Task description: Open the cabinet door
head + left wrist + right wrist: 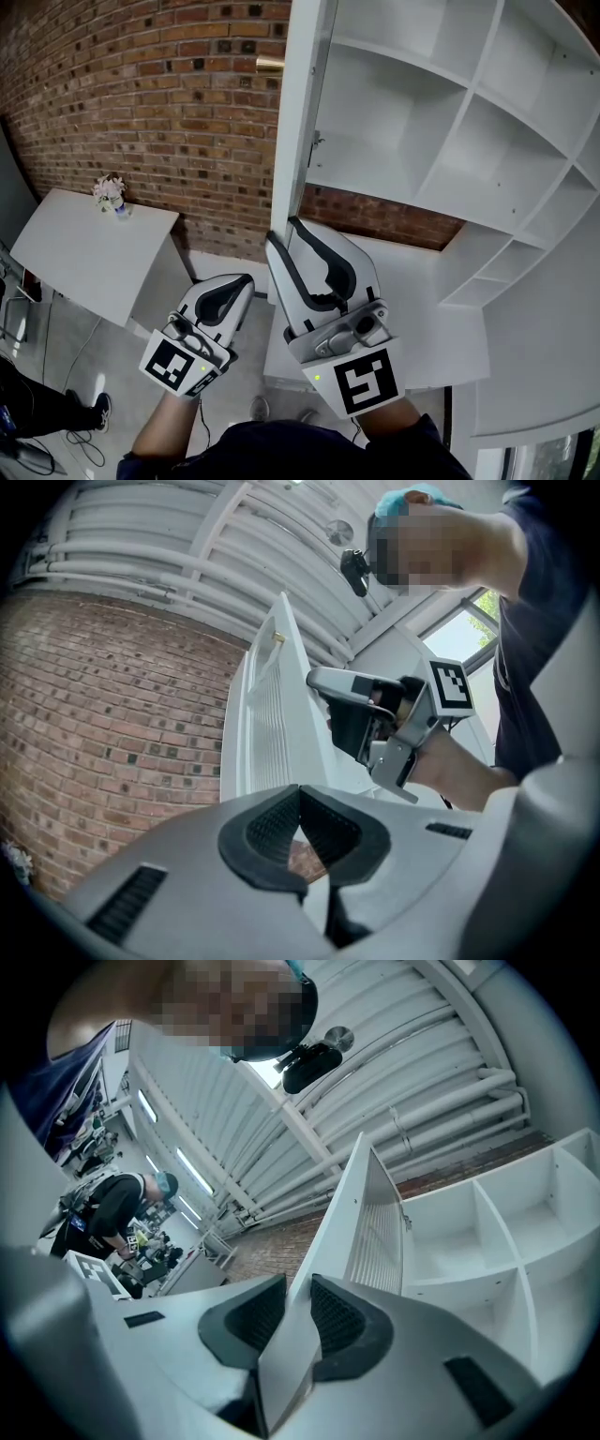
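Note:
The white cabinet door (pixel 298 112) stands swung out edge-on, with a brass knob (pixel 270 64) near its top. Behind it the white cabinet (pixel 441 122) shows bare open shelves. My right gripper (pixel 283 232) straddles the door's lower edge. In the right gripper view the door's edge (pixel 361 1213) runs between the black pads (pixel 333 1316), with a thin gap at the left pad, so my right gripper (pixel 298 1288) is open around it. My left gripper (pixel 239 281) hangs lower left, apart from the door, shut with nothing in it (pixel 300 794). The door (pixel 272 733) rises ahead of it.
A brick wall (pixel 141 94) runs behind. A white table (pixel 84 253) at the left carries a small flower pot (pixel 111 192). A white counter (pixel 441 319) lies under the cabinet. Another person (pixel 112 1208) stands far off at a bench.

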`<state>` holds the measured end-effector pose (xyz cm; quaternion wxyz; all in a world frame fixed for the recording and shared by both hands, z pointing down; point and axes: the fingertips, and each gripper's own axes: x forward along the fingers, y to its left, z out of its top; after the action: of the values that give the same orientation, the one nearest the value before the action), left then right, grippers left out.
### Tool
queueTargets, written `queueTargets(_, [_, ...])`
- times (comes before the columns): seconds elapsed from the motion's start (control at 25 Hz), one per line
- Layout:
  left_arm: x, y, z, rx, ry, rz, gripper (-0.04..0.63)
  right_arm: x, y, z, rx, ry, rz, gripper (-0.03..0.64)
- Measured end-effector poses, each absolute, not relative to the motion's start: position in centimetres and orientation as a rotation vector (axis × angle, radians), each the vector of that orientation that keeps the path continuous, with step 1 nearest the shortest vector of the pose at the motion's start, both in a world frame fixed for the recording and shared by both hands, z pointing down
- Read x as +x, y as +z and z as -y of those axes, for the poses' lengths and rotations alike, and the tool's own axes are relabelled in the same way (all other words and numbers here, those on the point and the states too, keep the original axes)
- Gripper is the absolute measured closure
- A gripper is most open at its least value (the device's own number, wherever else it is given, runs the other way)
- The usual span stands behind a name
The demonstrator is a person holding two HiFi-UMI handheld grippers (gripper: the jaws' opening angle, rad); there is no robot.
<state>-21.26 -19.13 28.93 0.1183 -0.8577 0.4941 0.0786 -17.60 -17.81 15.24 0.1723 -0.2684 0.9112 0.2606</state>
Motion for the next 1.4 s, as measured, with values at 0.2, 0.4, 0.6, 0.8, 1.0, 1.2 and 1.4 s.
queueTargets(0.2, [-22.2, 29.0, 19.4, -2.518, 0.237, -1.435, 0.588, -18.4, 15.2, 17.9, -0.759, 0.716, -2.582, 0.518])
queueTargets(0.4, [-22.1, 29.4, 19.5, -2.536, 0.234, -1.412, 0.588, -18.2, 15.3, 17.5, -0.744, 0.702, -2.577, 0.518])
queueTargets(0.6, [-21.3, 30.0, 19.8, -2.564, 0.227, -1.392, 0.588, -17.5, 15.5, 17.4, -0.709, 0.647, -2.586, 0.518])
queueTargets(0.8, [-20.4, 31.4, 20.5, -2.598, 0.205, -1.407, 0.588, -15.8, 16.1, 18.3, -0.713, 0.585, -2.601, 0.518])
queueTargets(1.0, [-20.2, 33.1, 21.2, -2.605, 0.197, -1.48, 0.588, -13.5, 17.2, 19.6, -0.721, 0.577, -2.623, 0.52])
queueTargets(1.2, [-20.2, 34.3, 21.2, -2.6, 0.2, -1.563, 0.588, -11.5, 18.7, 21.1, -0.731, 0.501, -2.663, 0.52])
queueTargets(1.4, [-19.1, 35.5, 20.7, -2.589, 0.182, -1.621, 0.588, -9.5, 20.4, 22.0, -0.723, 0.438, -2.695, 0.529])
